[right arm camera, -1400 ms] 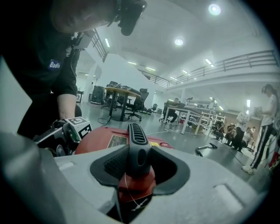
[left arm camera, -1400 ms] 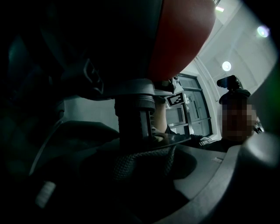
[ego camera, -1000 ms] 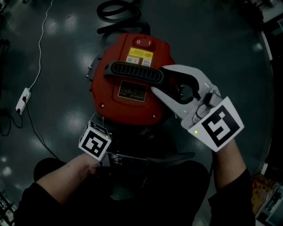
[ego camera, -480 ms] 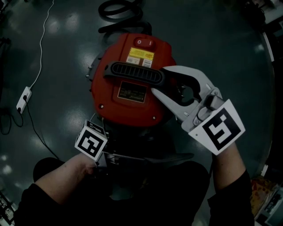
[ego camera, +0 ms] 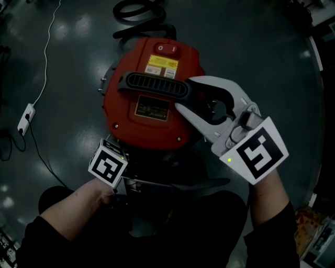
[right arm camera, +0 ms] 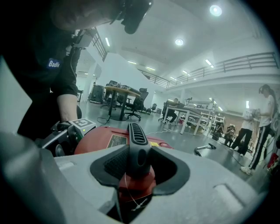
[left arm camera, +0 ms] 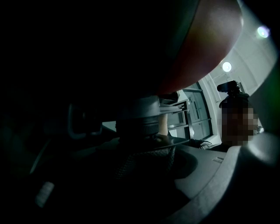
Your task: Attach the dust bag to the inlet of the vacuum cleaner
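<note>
The vacuum cleaner's red lid [ego camera: 152, 104] with its black ribbed handle [ego camera: 154, 86] fills the middle of the head view. My right gripper [ego camera: 184, 94] is shut on the handle's right end, which sits between the pads in the right gripper view [right arm camera: 138, 148]. My left gripper reaches under the lid's near edge; only its marker cube [ego camera: 108, 163] shows from above. Its own view is very dark: the lid's red underside [left arm camera: 205, 48], a grey ribbed round part [left arm camera: 140, 122], and a grey jaw at lower right. I cannot make out a dust bag.
A black hose [ego camera: 138, 13] lies coiled on the floor beyond the vacuum cleaner. A white cable runs to a power strip [ego camera: 26, 119] at the left. In the right gripper view, tables and chairs [right arm camera: 122, 98] stand far off and a person [right arm camera: 262, 127] stands at the right.
The whole scene has slid slightly left and up in the head view. Both grippers keep their places relative to the lid, the right one still on the handle.
</note>
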`<act>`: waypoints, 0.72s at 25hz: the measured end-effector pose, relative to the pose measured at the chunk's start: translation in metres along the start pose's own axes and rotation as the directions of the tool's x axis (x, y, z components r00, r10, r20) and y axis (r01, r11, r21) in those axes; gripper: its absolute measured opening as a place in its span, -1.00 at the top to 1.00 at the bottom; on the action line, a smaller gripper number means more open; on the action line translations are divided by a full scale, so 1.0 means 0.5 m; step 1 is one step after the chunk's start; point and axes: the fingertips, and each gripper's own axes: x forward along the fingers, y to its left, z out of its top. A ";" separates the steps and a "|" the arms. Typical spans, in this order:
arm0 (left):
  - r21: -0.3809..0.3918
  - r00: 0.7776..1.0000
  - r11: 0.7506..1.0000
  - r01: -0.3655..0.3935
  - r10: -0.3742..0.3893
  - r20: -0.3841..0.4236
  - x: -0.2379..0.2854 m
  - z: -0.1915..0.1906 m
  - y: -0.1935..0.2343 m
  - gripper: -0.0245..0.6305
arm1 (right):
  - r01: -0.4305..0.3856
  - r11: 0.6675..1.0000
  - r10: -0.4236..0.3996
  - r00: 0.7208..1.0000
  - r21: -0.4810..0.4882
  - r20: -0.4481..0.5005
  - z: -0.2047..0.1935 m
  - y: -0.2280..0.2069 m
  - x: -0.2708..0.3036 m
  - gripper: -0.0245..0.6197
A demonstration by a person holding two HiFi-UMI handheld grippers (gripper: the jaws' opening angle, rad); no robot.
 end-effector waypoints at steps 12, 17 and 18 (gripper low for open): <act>0.039 0.999 0.999 -0.023 0.025 -0.028 -0.026 -0.014 -0.008 -0.19 | 0.003 1.000 -0.003 1.000 0.004 0.003 0.000 -0.001 -0.002 0.46; 0.048 0.999 0.998 -0.049 0.048 0.007 -0.054 -0.011 -0.011 -0.21 | 0.011 1.000 -0.011 1.000 0.009 0.008 0.001 -0.002 0.000 0.46; 0.049 0.999 0.998 -0.051 0.050 0.013 -0.057 -0.011 -0.013 -0.21 | 0.013 1.000 -0.013 1.000 0.011 0.007 0.001 -0.002 -0.001 0.46</act>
